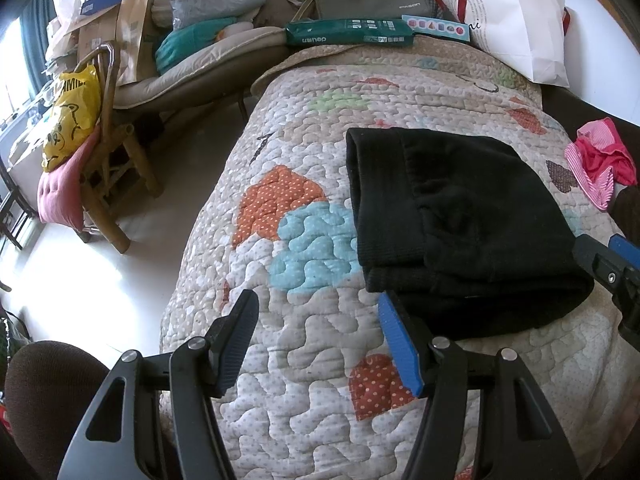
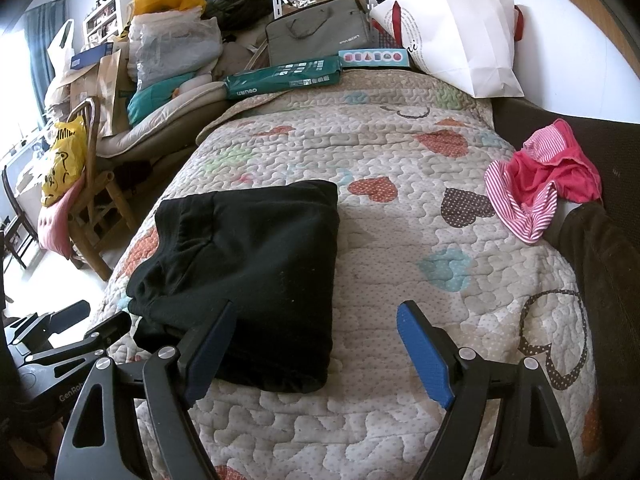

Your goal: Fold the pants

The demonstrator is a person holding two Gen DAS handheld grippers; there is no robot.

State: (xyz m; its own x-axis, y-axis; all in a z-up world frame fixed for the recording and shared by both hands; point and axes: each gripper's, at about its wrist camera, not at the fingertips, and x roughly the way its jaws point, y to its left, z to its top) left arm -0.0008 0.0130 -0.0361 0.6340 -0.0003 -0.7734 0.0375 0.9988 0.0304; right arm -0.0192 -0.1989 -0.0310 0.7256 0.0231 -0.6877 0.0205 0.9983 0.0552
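Observation:
The black pants (image 1: 456,224) lie folded into a compact rectangle on the heart-patterned quilt (image 1: 304,128). They also show in the right wrist view (image 2: 256,264). My left gripper (image 1: 320,340) is open and empty, just in front of the pants' near left corner. My right gripper (image 2: 316,352) is open and empty, its left finger over the pants' near edge. The right gripper shows at the right edge of the left wrist view (image 1: 612,272), and the left gripper shows at the lower left of the right wrist view (image 2: 80,332).
A pink striped garment (image 2: 540,184) lies at the quilt's right edge. A green box (image 2: 284,76), a white paper bag (image 2: 456,36) and a grey laptop bag (image 2: 316,36) stand at the far end. A wooden chair (image 1: 108,168) with a yellow bag stands left.

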